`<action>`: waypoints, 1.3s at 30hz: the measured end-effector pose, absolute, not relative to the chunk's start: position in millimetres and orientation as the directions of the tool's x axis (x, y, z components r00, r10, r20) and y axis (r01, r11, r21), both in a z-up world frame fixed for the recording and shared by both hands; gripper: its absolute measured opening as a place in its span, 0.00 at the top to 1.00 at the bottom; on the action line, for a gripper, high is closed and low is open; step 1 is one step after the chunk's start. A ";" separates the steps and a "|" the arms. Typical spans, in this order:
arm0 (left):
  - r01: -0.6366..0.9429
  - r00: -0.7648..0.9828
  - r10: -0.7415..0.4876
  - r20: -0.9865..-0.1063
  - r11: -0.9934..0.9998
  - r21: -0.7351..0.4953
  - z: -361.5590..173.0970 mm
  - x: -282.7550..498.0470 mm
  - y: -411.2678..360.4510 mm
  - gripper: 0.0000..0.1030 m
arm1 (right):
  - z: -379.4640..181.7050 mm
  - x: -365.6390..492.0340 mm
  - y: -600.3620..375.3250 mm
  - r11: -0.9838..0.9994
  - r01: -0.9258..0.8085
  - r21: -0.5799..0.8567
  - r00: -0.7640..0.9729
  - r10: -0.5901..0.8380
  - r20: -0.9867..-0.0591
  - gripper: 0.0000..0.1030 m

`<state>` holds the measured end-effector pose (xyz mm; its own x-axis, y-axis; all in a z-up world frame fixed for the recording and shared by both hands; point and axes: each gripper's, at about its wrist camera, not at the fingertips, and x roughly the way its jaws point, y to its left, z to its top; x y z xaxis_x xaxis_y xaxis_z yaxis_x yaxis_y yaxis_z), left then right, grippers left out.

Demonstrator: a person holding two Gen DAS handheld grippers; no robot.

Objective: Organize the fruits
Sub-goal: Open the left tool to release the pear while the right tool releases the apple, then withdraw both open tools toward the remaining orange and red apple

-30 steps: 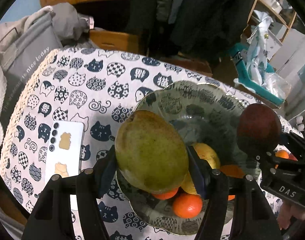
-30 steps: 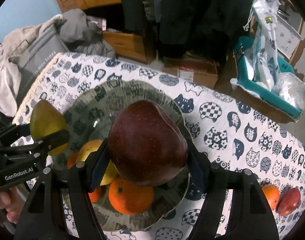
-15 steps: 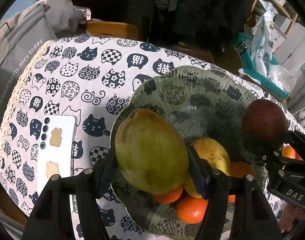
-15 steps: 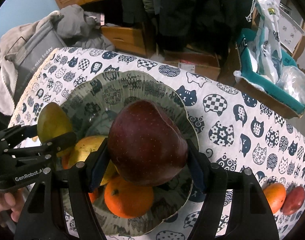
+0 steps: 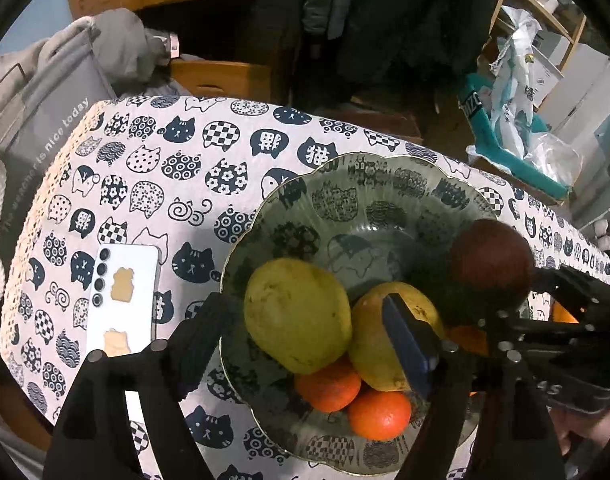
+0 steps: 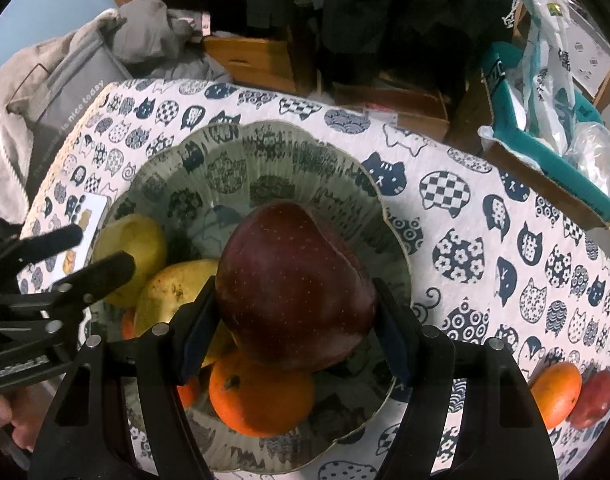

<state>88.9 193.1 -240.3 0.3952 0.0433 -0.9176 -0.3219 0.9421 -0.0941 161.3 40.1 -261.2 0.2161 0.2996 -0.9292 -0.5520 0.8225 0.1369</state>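
Filling bowl: green mango, yellow fruit and oranges lie inside.
Left hand-held gripper: spread wide, mango freed.
Right hand-held gripper: clamps red apple above bowl.
Left: orange mango, red fruit on counter beside bowl.

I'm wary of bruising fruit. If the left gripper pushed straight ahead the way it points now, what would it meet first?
Probably the green pear lying between the open fingers of the left gripper, with the glass bowl beyond it; depth is unclear.
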 end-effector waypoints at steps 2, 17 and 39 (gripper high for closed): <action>-0.328 0.391 0.043 -0.919 0.940 -0.096 -238.7 87.3 194.1 0.22 | -264.2 159.9 41.7 0.820 -0.557 0.134 0.207 0.293 -0.933 0.29; -0.366 0.443 0.067 -0.894 0.924 -0.112 -203.7 67.3 201.2 0.22 | -226.9 159.9 29.9 0.839 -0.529 0.129 0.302 0.327 -0.895 0.25; -0.239 0.605 0.028 -0.796 0.960 -0.148 -119.3 44.3 129.4 0.15 | -113.0 115.4 -70.3 0.907 -0.421 -0.007 0.572 0.260 -0.778 0.25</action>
<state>44.3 129.4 -119.3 0.6049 0.0277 -0.7958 -0.2391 0.9596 -0.1483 115.4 -70.3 -113.0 0.5719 0.2596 -0.7781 -0.4212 0.9070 -0.0070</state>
